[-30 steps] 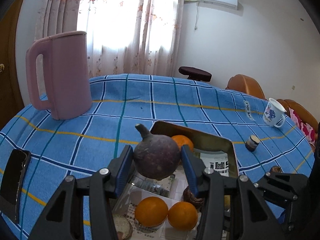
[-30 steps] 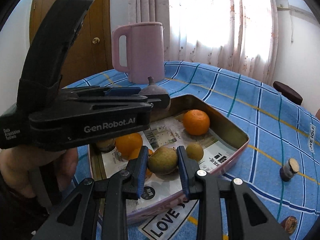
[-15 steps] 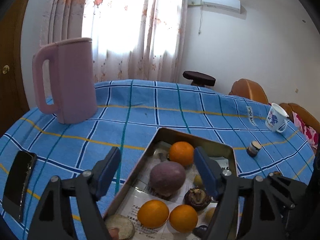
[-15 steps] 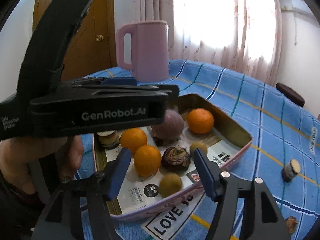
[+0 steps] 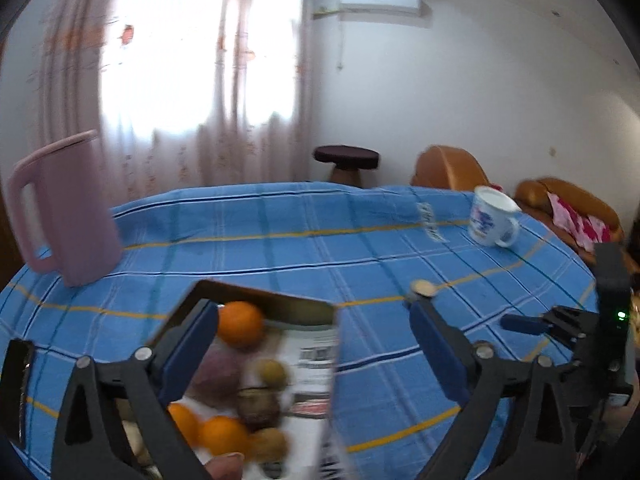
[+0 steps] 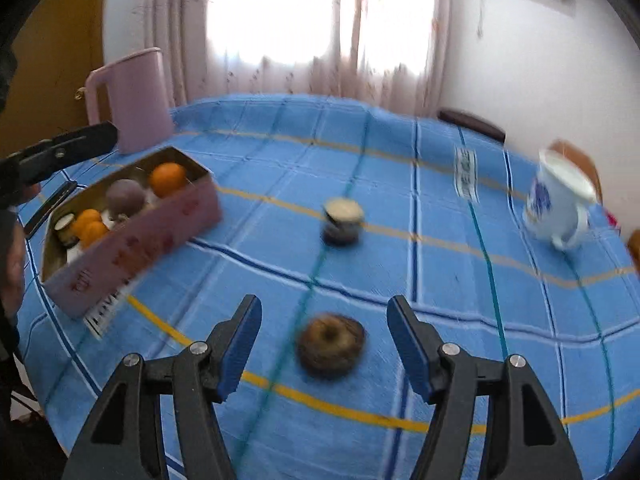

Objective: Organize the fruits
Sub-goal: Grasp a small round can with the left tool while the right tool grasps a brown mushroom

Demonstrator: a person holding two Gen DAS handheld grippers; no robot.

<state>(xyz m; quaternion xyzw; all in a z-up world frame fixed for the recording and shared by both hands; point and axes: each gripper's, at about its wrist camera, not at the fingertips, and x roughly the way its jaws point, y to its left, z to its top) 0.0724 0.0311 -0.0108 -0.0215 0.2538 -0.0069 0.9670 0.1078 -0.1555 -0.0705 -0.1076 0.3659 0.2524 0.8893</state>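
Observation:
A pink tin tray (image 6: 160, 232) lined with newspaper holds oranges (image 6: 168, 178), a purple fruit (image 6: 125, 196) and small brown fruits; it also shows in the left wrist view (image 5: 280, 304). My left gripper (image 5: 314, 344) is open and empty, its left finger over the tray's right part. My right gripper (image 6: 324, 344) is open and empty, with a dark brown round fruit (image 6: 331, 346) lying on the blue cloth between its fingers. A small dark fruit cut flat on top (image 6: 342, 220) lies further back.
A pink jug (image 5: 64, 216) stands at the table's far left. A white and blue mug (image 6: 560, 204) stands at the far right. A dark phone (image 5: 18, 392) lies by the left edge. Chairs and a stool stand behind the table.
Both grippers let go of their fruit into the tray and opened. Both then swung right: the right one now faces the brown fruit on the cloth.

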